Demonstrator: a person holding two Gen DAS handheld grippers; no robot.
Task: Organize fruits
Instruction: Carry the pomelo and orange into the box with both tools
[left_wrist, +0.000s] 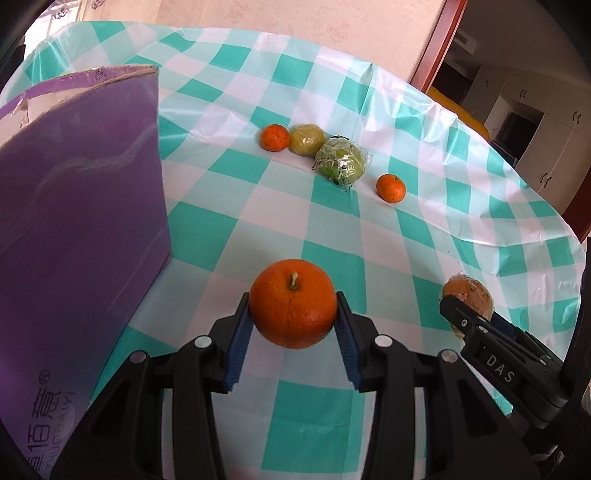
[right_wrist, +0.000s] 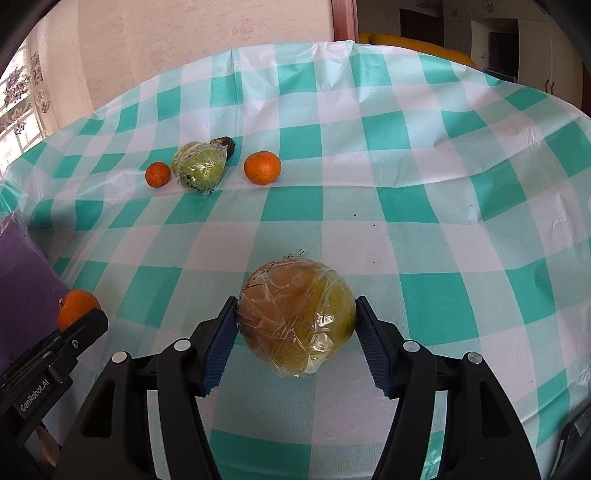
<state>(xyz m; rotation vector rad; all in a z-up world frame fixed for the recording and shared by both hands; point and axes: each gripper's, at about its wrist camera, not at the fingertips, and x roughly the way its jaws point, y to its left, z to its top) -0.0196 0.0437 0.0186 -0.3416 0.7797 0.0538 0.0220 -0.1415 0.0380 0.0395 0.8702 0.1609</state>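
Observation:
My left gripper (left_wrist: 293, 300) is shut on an orange (left_wrist: 293, 317) with a stem, held above the cloth just right of the purple box (left_wrist: 81, 221). My right gripper (right_wrist: 296, 302) is shut on a plastic-wrapped brownish-yellow pear (right_wrist: 295, 325). Each view shows the other gripper at its edge: the wrapped pear (left_wrist: 474, 291) at the right, the orange (right_wrist: 75, 306) at the lower left. Farther back on the table lie two tangerines (left_wrist: 275, 137) (left_wrist: 390, 187) and two wrapped green fruits (left_wrist: 306, 140) (left_wrist: 341, 162).
A teal and white checked cloth (right_wrist: 406, 166) covers the table. The tall purple cardboard box (right_wrist: 22, 280) stands at the left with its top open. A small dark object (right_wrist: 226, 143) lies behind the wrapped green fruit (right_wrist: 199, 166). Beyond the table are a wall and a doorway.

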